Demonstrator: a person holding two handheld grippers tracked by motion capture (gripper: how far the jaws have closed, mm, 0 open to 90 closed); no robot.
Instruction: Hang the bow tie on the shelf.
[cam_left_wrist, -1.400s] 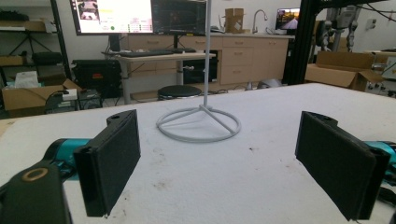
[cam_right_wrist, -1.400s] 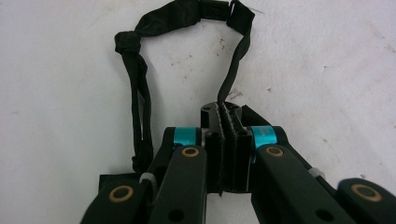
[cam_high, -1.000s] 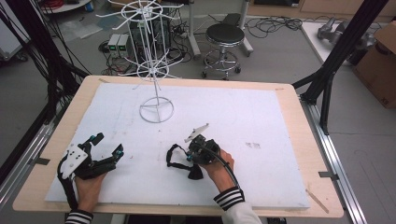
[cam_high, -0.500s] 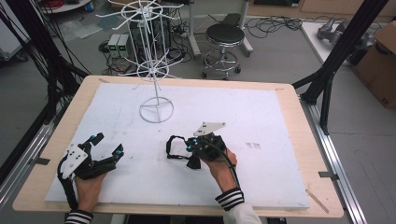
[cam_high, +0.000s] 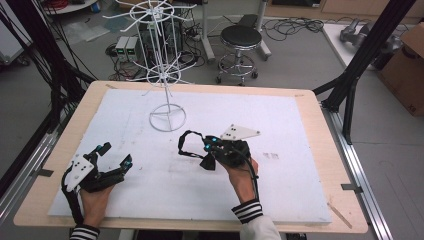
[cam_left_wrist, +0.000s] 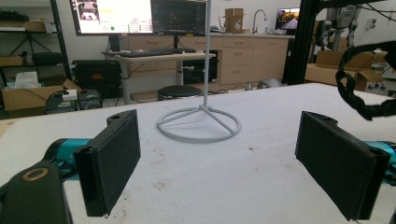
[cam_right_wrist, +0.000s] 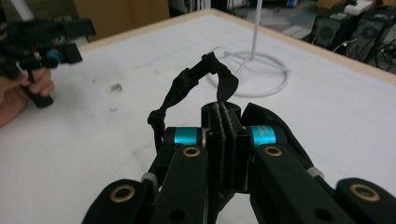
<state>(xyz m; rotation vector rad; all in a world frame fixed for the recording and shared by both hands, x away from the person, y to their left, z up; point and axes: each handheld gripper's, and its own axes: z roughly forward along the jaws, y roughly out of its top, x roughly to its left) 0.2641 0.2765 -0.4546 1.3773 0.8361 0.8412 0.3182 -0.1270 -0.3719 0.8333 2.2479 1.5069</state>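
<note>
Right gripper (cam_right_wrist: 223, 116) jaws pinch black strap (cam_right_wrist: 187, 88) near stand (cam_high: 167, 118); left gripper (cam_high: 114, 153) jaws spread, near-left.

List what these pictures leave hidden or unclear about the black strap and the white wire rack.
- Black strap: the end pinched in the right gripper is hidden between its shut jaws, right gripper view.
- Strap in the high view: too small to tell its make.
- White wire rack: upper part cut off by the top edge, left gripper view.
</note>
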